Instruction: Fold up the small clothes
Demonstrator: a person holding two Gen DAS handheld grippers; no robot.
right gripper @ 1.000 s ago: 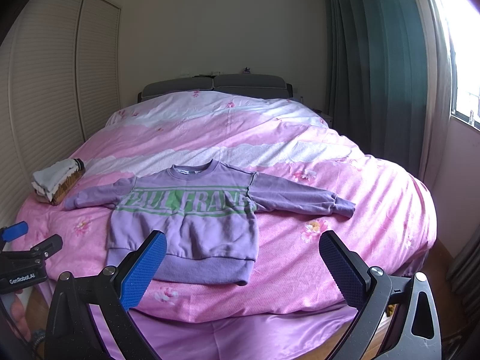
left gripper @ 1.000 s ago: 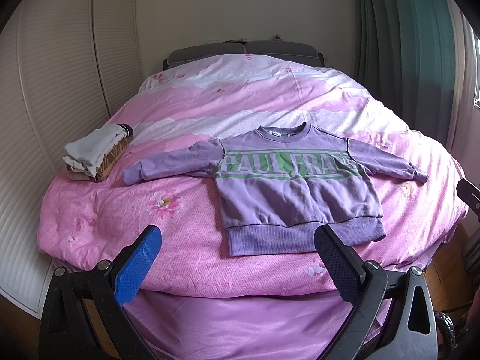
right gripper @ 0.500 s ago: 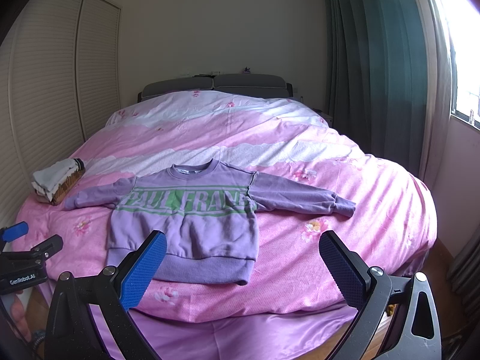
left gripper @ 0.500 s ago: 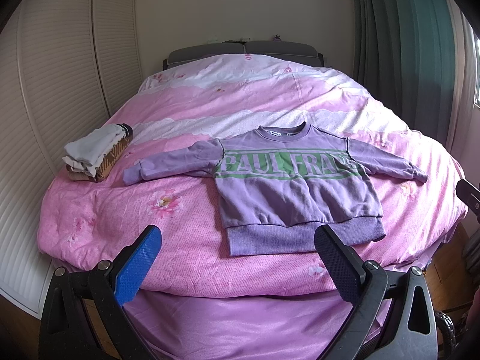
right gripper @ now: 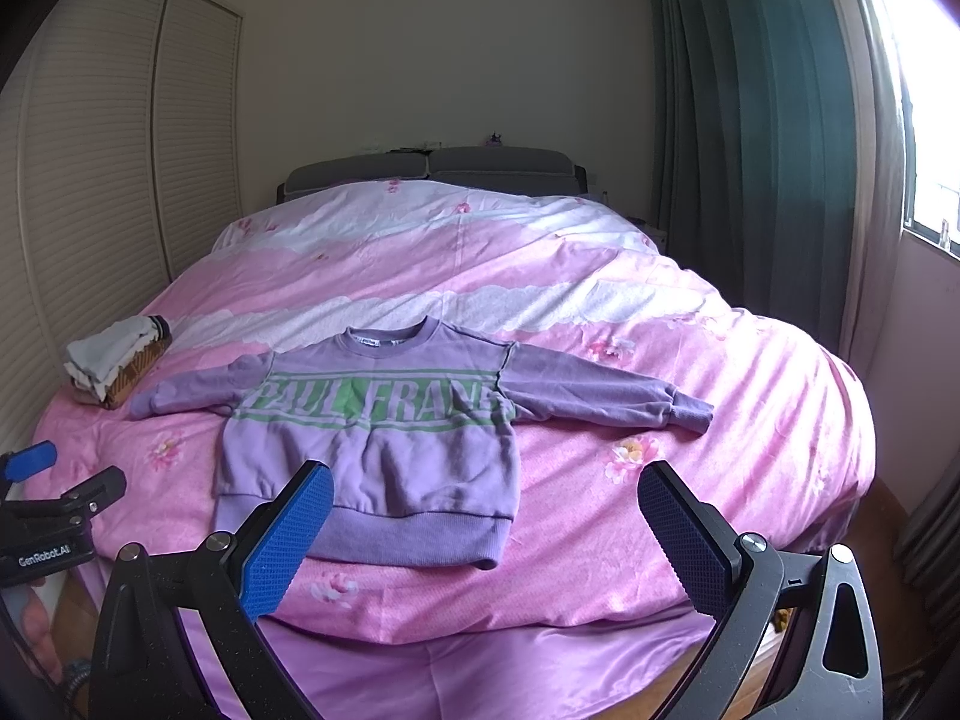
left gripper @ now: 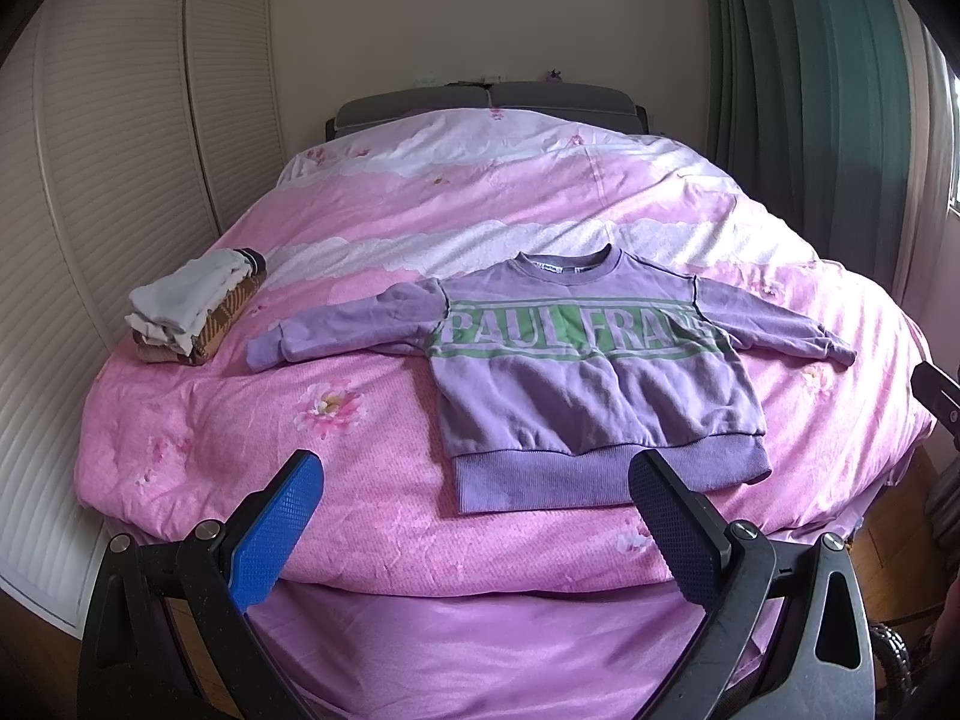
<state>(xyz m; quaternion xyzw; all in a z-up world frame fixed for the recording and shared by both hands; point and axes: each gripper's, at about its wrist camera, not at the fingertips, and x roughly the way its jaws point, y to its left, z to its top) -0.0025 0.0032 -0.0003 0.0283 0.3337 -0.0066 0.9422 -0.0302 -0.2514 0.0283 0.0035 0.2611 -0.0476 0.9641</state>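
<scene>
A small purple sweatshirt lies flat and face up on the pink floral duvet near the foot of the bed, collar toward the headboard and ribbed hem toward the cameras. Both sleeves are spread out to the sides, and a green band across the chest carries white lettering that reads PAUL FRANK. The hem sits close to the duvet's near edge without hanging over it.

The left claw hovers off the foot of the bed with its two fingers spread wide, empty, touching nothing; its right finger overlaps the hem only in the line of sight. The right claw hangs likewise in front of the bed, fingers wide apart and holding nothing, its left blue pad lined up with the hem's lower left part. In the right wrist view the left claw's body shows at the far left edge.

Out toward the bed's left edge, well apart from the sweatshirt's sleeve cuff, sits a stack of folded clothes, pale pieces over a brown checked one. Beyond that stand louvered wardrobe doors, and dark green curtains hang on the opposite side beside a bright window.
</scene>
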